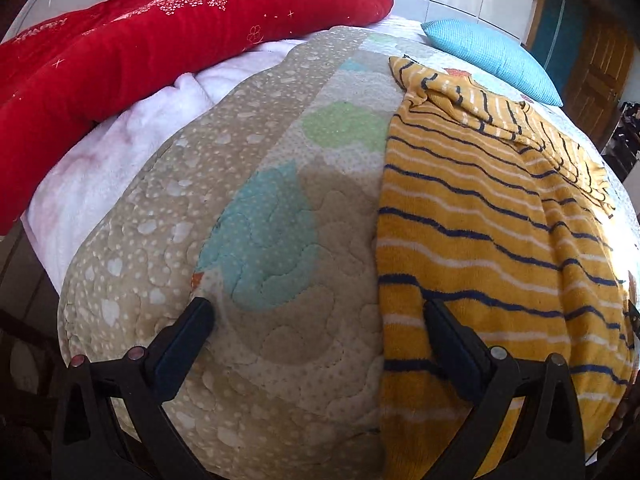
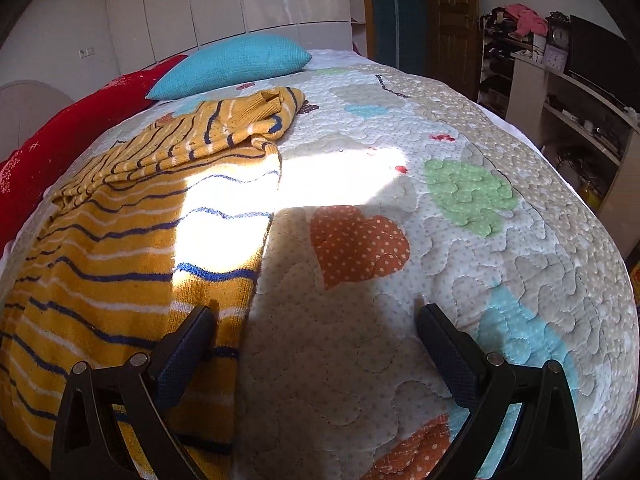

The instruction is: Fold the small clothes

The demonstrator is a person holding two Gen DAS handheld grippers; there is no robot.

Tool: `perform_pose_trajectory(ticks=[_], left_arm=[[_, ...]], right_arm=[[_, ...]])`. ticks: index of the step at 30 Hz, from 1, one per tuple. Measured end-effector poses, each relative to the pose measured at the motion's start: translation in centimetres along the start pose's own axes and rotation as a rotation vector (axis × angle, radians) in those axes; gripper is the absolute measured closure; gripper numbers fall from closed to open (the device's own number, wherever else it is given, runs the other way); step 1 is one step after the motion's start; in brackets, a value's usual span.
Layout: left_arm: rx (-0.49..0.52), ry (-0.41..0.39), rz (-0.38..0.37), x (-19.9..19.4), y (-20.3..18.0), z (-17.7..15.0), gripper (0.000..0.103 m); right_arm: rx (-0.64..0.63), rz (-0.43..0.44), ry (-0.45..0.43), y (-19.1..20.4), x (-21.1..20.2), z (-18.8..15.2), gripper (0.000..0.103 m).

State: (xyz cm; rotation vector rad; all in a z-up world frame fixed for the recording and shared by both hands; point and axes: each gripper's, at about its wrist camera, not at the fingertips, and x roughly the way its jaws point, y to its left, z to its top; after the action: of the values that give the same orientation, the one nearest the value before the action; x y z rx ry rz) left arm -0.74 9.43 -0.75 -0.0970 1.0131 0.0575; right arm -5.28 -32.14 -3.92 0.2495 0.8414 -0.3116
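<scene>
A mustard-yellow sweater with navy and white stripes [image 1: 492, 232] lies spread on the quilted bedspread [image 1: 256, 264], its sleeves folded over the far part. It also shows in the right wrist view [image 2: 120, 248], partly in sunlight. My left gripper [image 1: 318, 308] is open and empty, low over the sweater's left edge, with its right finger over the fabric. My right gripper [image 2: 316, 316] is open and empty, low over the sweater's right edge, with its left finger over the fabric.
A red velvet cushion [image 1: 132, 52] and a white fleece blanket [image 1: 120, 152] lie at the far left. A blue pillow [image 2: 232, 64] sits at the head of the bed. Shelves with clutter [image 2: 560, 92] stand to the right of the bed.
</scene>
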Motion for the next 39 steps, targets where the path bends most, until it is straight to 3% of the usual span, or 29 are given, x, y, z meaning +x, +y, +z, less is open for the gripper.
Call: perform_pose_trajectory(ticks=[11,13,15,17,20,22,26,30,32,33,34,35,37,39], left_arm=[[0.005,0.008,0.009,0.0,-0.2,0.0,0.000],[0.008,0.053,-0.056,-0.6,0.2,0.4,0.001],[-0.032,0.047,-0.213,-2.0,1.3,0.3,0.007],[-0.057,0.064,-0.349,-2.7,2.3,-0.3,0.007],[-0.062,0.111,-0.475,-2.6,2.6,-1.8,0.007],[-0.054,0.132,-0.518,-2.2,2.1,-2.9,0.007],[-0.031,0.120,-0.517,-2.2,0.3,-4.3,0.005],[-0.069,0.136,-0.550,-2.2,-0.3,-4.1,0.005],[-0.082,0.135,-0.534,-2.5,-0.4,-4.1,0.021],[-0.080,0.136,-0.501,-2.7,-0.4,-3.9,0.043],[-0.076,0.138,-0.474,-2.8,-0.3,-3.7,0.076],[-0.084,0.144,-0.487,-2.8,0.0,-3.5,0.097],[-0.137,0.165,-0.537,-2.8,0.8,-2.9,0.095],[-0.131,0.154,-0.536,-3.6,1.0,-2.6,0.095]], right_arm=[[-0.032,-0.043,0.035,0.8,0.2,0.1,0.000],[-0.026,-0.026,0.074,0.6,0.1,0.4,0.000],[0.006,0.071,0.109,0.0,-0.9,0.5,0.003],[0.043,0.228,0.109,-0.7,-2.4,0.0,0.008],[0.088,0.452,0.162,-1.2,-3.7,-2.0,0.014],[0.119,0.561,0.192,-1.2,-4.1,-3.6,0.016],[0.195,0.705,0.244,-0.6,-4.5,-5.7,0.024],[0.185,0.701,0.259,1.2,-4.7,-7.0,0.033],[0.157,0.670,0.251,2.2,-5.1,-7.3,0.042],[0.145,0.647,0.250,2.7,-5.1,-7.3,0.055],[0.133,0.620,0.256,3.0,-5.0,-7.3,0.073],[0.129,0.606,0.262,3.0,-4.7,-7.1,0.079],[0.147,0.627,0.271,2.8,-4.4,-6.7,0.087],[0.169,0.655,0.281,2.6,-4.2,-6.5,0.088]])
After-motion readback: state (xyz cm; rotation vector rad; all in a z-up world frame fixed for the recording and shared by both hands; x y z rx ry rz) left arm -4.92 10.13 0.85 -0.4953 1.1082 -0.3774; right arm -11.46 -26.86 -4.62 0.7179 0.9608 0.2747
